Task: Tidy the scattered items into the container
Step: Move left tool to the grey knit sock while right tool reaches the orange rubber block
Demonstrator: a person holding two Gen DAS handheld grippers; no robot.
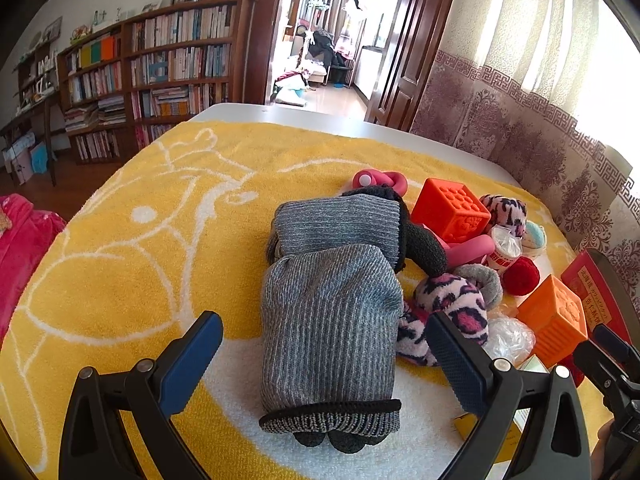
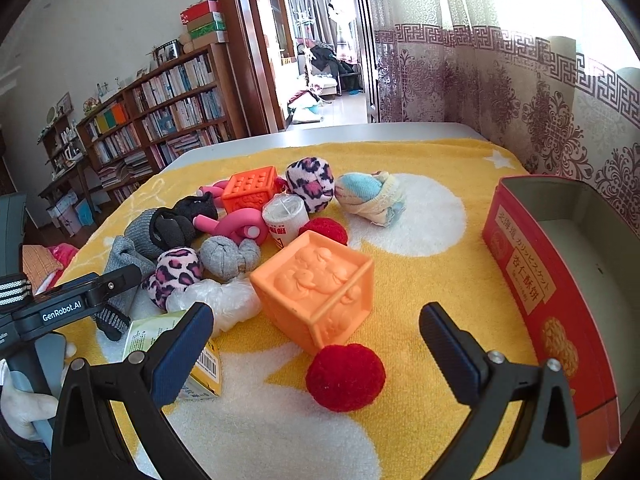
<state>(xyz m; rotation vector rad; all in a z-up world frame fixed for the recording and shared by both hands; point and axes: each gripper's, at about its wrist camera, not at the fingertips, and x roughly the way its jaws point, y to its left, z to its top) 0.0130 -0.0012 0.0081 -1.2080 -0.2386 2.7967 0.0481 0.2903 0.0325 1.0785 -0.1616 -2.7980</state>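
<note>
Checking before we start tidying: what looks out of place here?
The red tin box sits empty, while socks and toys lie heaped on the yellow towel. The light orange embossed cube is tilted.

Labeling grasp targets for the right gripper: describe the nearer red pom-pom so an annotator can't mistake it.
Start at the red tin on the right of the yellow towel. Left of it sits a pale orange embossed cube; the red pom-pom lies just in front, between the open right gripper's fingers. A second red pom-pom lies behind the cube, among the pile.
</note>
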